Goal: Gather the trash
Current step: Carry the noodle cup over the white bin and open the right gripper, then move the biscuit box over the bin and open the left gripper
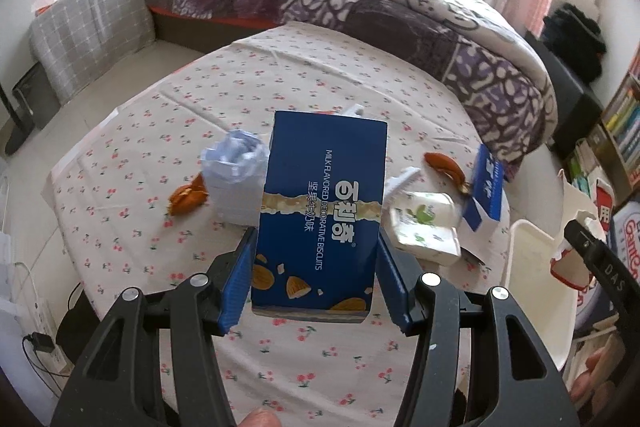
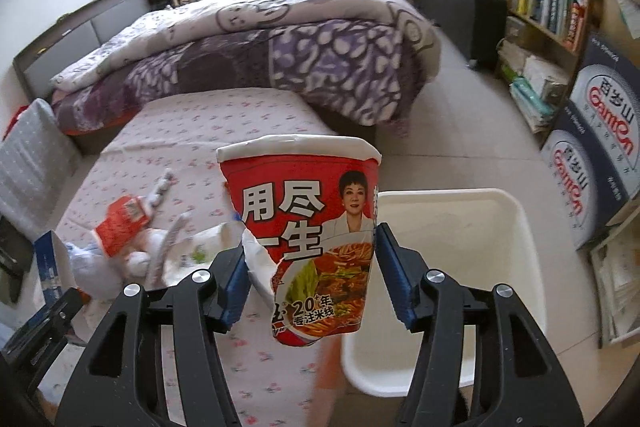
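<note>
Left gripper [image 1: 316, 279] fingers clamped on a blue biscuit box [image 1: 320, 215] held above the floral counter [image 1: 280, 83], right gripper [image 2: 310, 281] fingers closed on a torn red noodle cup [image 2: 308, 239] beside the white bin [image 2: 448, 291], more litter on the counter.

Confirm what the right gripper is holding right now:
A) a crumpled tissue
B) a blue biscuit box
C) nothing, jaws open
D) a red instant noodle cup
D: in the right wrist view the red noodle cup, torn down one side, sits clamped between the jaws of the right gripper, beside the white bin.
</note>
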Action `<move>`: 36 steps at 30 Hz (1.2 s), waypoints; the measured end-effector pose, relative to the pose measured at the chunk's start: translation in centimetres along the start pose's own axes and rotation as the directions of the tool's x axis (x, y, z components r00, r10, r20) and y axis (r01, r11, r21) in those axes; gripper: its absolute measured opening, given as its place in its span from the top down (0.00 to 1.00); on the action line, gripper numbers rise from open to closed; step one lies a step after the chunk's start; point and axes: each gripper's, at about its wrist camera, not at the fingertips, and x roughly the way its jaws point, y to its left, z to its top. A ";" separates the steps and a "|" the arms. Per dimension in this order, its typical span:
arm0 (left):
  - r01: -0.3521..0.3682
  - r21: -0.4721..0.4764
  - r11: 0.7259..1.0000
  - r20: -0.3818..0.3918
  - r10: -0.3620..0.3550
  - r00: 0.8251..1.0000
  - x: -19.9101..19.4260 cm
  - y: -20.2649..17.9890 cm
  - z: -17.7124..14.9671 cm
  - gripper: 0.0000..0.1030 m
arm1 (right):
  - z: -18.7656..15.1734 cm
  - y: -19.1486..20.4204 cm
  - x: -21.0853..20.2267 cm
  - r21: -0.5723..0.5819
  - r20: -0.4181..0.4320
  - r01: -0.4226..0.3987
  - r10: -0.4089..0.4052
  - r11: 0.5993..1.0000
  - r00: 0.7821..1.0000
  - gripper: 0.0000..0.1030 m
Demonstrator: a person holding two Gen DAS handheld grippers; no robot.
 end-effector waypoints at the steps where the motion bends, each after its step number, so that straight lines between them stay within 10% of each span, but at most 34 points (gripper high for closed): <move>1: 0.004 0.005 1.000 0.000 -0.004 1.000 0.1 -0.4 -0.1 0.46 | -0.1 -0.3 -0.2 -0.001 0.000 0.010 -0.010 1.000 1.000 0.47; 17: 0.098 0.112 0.989 -0.001 -0.099 0.995 1.1 -7.7 -1.5 0.46 | 0.6 -7.4 1.1 0.120 -0.073 0.118 -0.110 0.986 0.991 0.43; 23: 0.158 0.152 0.976 -0.008 -0.158 0.987 1.2 -11.1 -2.1 0.46 | 1.0 -10.1 0.8 0.174 -0.071 0.175 -0.165 0.969 0.984 0.17; 36: 0.264 0.242 0.934 -0.066 -0.256 0.964 1.7 -17.9 -4.2 0.46 | 2.4 -15.3 -0.6 0.333 -0.055 0.165 -0.155 0.928 0.986 0.07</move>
